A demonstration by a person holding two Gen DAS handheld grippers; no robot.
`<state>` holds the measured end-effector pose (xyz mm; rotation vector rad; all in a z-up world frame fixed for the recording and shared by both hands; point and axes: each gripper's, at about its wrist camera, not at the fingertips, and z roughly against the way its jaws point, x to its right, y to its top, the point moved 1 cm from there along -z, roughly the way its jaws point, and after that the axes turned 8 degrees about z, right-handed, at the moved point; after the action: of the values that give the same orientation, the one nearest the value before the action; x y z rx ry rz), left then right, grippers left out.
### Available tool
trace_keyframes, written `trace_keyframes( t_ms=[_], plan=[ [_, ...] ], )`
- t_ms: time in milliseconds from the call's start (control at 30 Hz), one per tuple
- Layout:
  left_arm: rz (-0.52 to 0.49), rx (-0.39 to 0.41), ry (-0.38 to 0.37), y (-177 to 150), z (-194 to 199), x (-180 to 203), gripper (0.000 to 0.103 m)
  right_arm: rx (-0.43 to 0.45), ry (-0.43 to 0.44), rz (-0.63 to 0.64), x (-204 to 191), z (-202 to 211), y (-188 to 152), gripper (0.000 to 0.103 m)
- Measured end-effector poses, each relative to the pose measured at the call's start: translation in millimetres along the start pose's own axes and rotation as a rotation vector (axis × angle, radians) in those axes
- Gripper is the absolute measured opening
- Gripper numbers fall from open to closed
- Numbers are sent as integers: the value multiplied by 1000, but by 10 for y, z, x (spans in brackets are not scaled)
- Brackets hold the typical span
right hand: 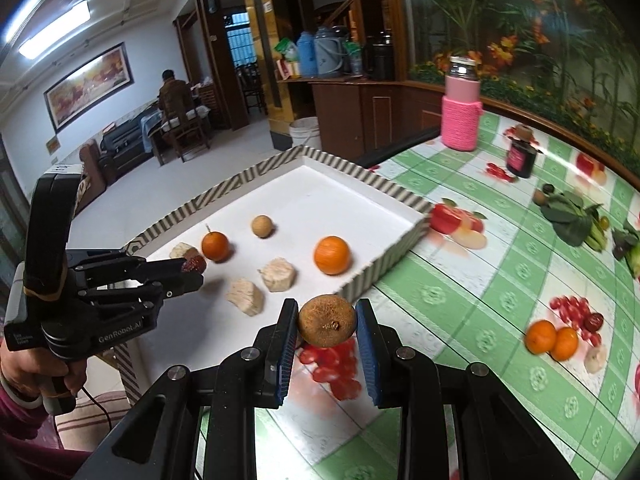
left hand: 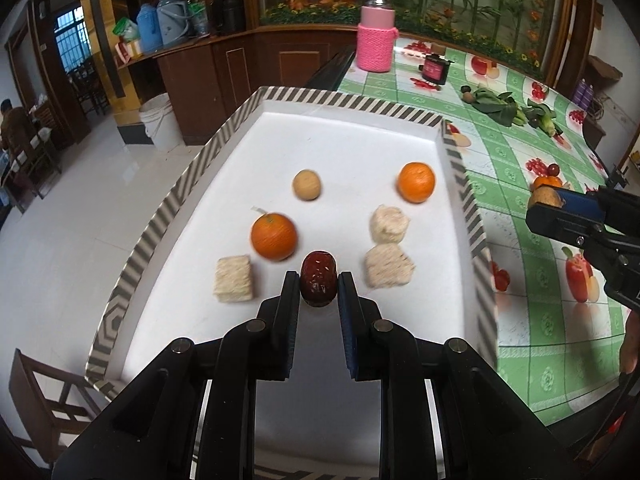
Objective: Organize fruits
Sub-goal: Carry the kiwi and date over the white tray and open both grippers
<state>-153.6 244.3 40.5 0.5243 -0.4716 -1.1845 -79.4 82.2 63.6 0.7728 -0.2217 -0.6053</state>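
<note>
Both grippers loaded up, one fruit each over the tray and desk

The left gripper point(left hand: 319, 280) is clamped on a red date point(left hand: 318, 278) at bottom centre of the left wrist view, hanging over the white tray point(left hand: 348, 92) with the striped rim. The right gripper point(right hand: 327, 322) is grasping a brown round fruit point(right hand: 327, 321) low in the middle of the right wrist view, over the green checked desk point(right hand: 500, 272) just beside the tray's near edge. In the tray: two oranges point(left hand: 274, 236) point(left hand: 416, 182), a small tan ball point(left hand: 306, 185) and three pale chunks point(left hand: 234, 279). A pink wrapped jar point(left hand: 375, 32) stands at top centre, and two more small oranges point(right hand: 551, 338) sit at the right on the desk.
</note>
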Motion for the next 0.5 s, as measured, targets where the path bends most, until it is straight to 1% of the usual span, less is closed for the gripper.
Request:
trace_keyframes(
  t_ms=[233, 500],
  plan=[
    [32, -23, -18, -34, -19, -131, 18, -26, 22, 24, -89, -189, 124, 28],
    [30, -49, -45, -34, -139, -78, 18, -54, 62, 71, -184, -583, 406, 28]
  ],
)
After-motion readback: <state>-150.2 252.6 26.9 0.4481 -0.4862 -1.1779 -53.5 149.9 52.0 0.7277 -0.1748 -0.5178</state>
